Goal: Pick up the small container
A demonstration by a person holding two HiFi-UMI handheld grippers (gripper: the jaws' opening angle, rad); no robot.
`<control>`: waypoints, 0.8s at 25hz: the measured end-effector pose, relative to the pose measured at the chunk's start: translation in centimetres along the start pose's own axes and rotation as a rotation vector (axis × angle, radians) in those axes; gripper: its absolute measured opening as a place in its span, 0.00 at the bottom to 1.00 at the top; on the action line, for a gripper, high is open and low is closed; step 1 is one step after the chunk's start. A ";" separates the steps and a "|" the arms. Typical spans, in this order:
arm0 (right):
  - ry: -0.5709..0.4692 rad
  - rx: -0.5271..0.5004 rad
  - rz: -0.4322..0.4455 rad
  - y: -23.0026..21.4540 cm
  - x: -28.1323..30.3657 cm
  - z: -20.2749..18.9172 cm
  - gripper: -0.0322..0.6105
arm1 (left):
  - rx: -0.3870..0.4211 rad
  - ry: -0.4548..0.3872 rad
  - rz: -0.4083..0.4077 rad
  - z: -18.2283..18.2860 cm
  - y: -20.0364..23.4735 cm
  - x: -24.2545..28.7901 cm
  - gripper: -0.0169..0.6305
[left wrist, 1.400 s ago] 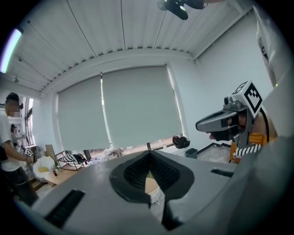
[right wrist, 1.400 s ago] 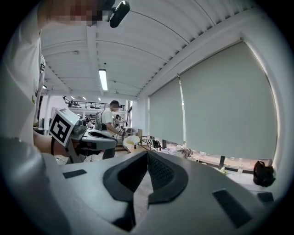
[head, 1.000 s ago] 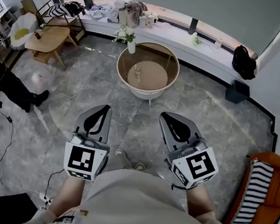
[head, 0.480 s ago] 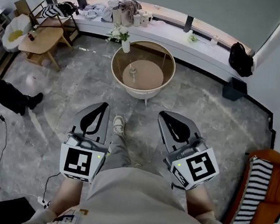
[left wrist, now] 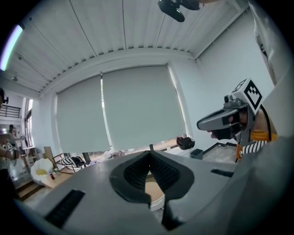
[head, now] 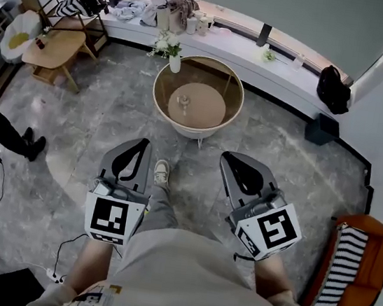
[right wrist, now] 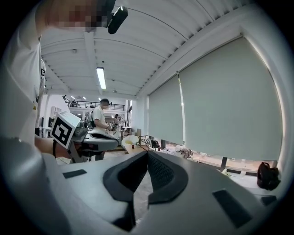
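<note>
The small container (head: 183, 102) stands near the middle of the tan inner surface of a round desk (head: 223, 75), far ahead of the person and well apart from both grippers. It is too tiny to tell its shape or lid. Just beside the desk's far left edge stands a white vase of pale flowers (head: 170, 52). Beyond that runs a curved window ledge (head: 289, 63) with heaped clothes at its left end and a black bag (head: 334, 87) at its right.

Between desk and grippers lies grey marbled floor, with the person's own shoe (head: 162, 171) on it. The left gripper (head: 141, 146) and right gripper (head: 229, 158) are held side by side near the body, pointing toward the desk. Each one's fingers are pressed together with nothing between them.

At far left is a wooden side table (head: 51, 48). At near right is an orange chair (head: 361, 279) under a striped cloth, cut off by the frame edge. In both gripper views the container is hidden behind the gripper's own body.
</note>
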State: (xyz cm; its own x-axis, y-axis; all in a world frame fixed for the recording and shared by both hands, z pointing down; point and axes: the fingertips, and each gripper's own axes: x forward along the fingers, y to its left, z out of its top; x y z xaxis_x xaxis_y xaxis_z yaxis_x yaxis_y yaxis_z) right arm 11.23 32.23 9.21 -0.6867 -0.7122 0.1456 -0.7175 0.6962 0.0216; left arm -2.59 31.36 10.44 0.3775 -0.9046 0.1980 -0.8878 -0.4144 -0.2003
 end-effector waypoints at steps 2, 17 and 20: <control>0.002 -0.005 -0.007 -1.0 1.5 0.2 0.06 | -0.004 0.003 -0.002 -0.1 1.1 1.4 0.04; 0.060 0.103 -0.036 -8.2 15.6 1.2 0.06 | -0.019 0.076 -0.113 -1.5 10.4 14.1 0.04; 0.081 0.107 -0.053 -10.1 19.2 1.8 0.06 | -0.027 0.073 -0.138 -0.9 13.2 17.1 0.04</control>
State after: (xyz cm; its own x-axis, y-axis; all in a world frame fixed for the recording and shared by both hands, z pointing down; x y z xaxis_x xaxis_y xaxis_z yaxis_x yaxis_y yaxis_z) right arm 5.06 11.37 10.02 -0.6387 -0.7353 0.2267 -0.7640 0.6410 -0.0731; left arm -8.06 10.54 12.01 0.4776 -0.8290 0.2909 -0.8358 -0.5308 -0.1404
